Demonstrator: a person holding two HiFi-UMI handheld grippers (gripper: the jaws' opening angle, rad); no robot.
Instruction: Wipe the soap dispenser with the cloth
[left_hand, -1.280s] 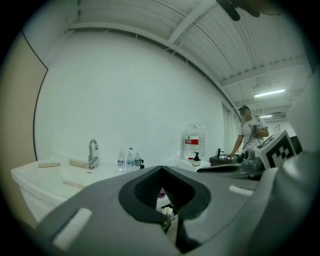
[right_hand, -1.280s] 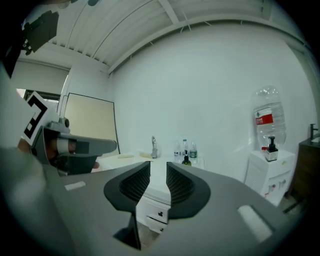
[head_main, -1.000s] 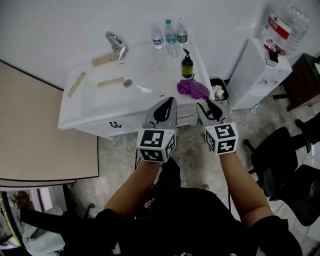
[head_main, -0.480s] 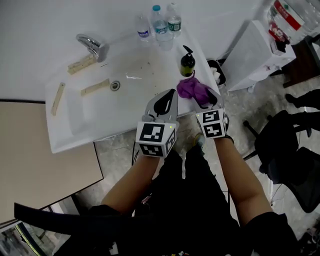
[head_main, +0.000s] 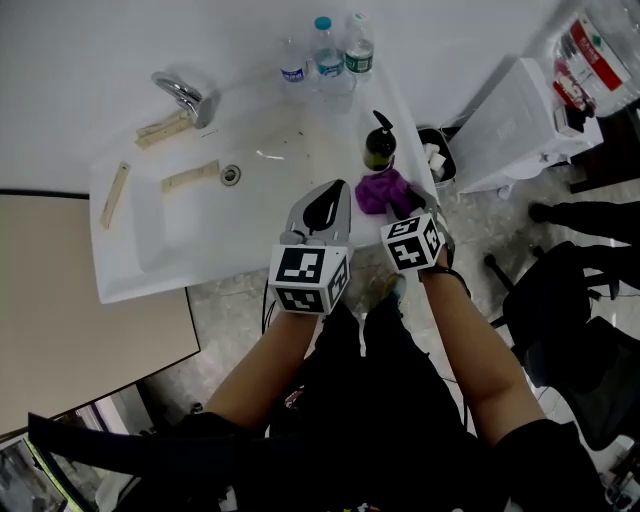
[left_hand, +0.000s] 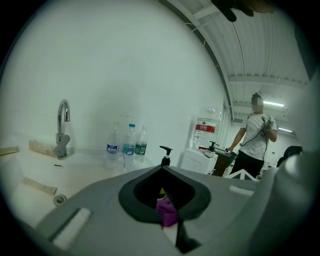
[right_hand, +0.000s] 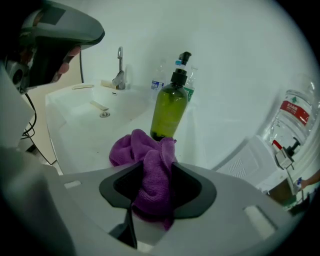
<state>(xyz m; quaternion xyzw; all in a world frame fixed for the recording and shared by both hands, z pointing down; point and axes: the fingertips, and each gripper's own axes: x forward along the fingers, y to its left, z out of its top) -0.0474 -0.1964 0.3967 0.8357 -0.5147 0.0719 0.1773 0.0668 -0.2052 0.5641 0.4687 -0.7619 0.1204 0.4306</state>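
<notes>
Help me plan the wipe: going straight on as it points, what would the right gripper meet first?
Probably the soap dispenser. The right gripper has its jaws shut on the cloth, and the dispenser stands dead ahead, just behind that cloth; the exact gap is unclear.

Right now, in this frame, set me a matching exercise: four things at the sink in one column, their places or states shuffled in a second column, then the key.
Things
1. purple microfibre cloth
2. olive-green soap dispenser bottle with black pump
3. chrome tap
4. three clear plastic water bottles

Places or states
A. lined up at the very back, beyond the dispenser
B. pinched in the right gripper
C. standing upright, just behind the cloth
D. at the back edge of the white basin

Pairs: 1-B, 2-C, 3-D, 4-A
</notes>
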